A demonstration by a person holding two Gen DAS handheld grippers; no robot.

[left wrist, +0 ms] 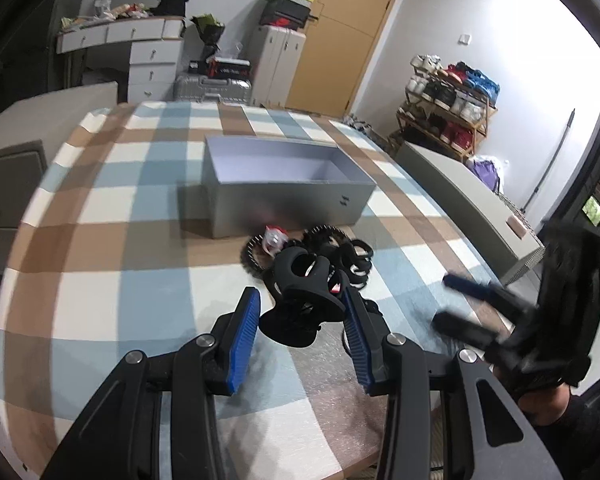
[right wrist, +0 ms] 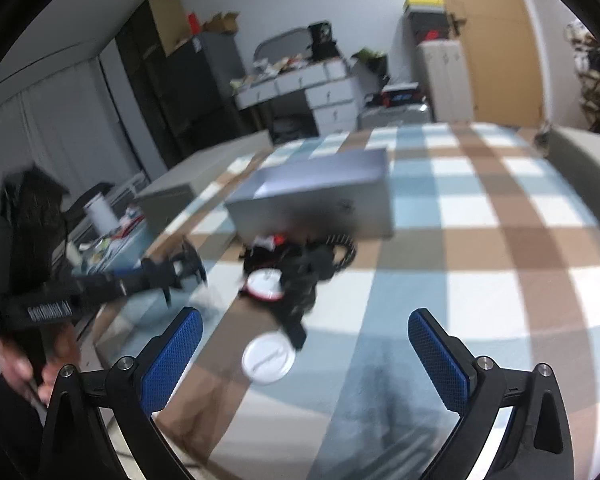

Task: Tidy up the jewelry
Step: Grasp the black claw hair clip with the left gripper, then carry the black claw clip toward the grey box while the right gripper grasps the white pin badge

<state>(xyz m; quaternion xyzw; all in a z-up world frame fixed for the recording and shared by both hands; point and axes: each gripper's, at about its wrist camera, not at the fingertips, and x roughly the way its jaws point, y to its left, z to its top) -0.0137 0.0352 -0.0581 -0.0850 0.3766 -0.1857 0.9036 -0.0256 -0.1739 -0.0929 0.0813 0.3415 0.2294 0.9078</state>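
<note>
Checked blue, brown and white cloth is covering the tabletop (left wrist: 100, 208), with an open grey box (left wrist: 284, 184) sitting toward the far side. Just in front of it, a heap of black jewelry (left wrist: 332, 252) is lying beside a small red and white piece (left wrist: 274, 238). The left claw (left wrist: 300, 308) is gripping a black hair clip (left wrist: 300, 300) between its blue pads, lifted clear of the cloth. The right claw (right wrist: 304, 344) is hanging wide apart and empty above a white round lid (right wrist: 268, 360).
</note>
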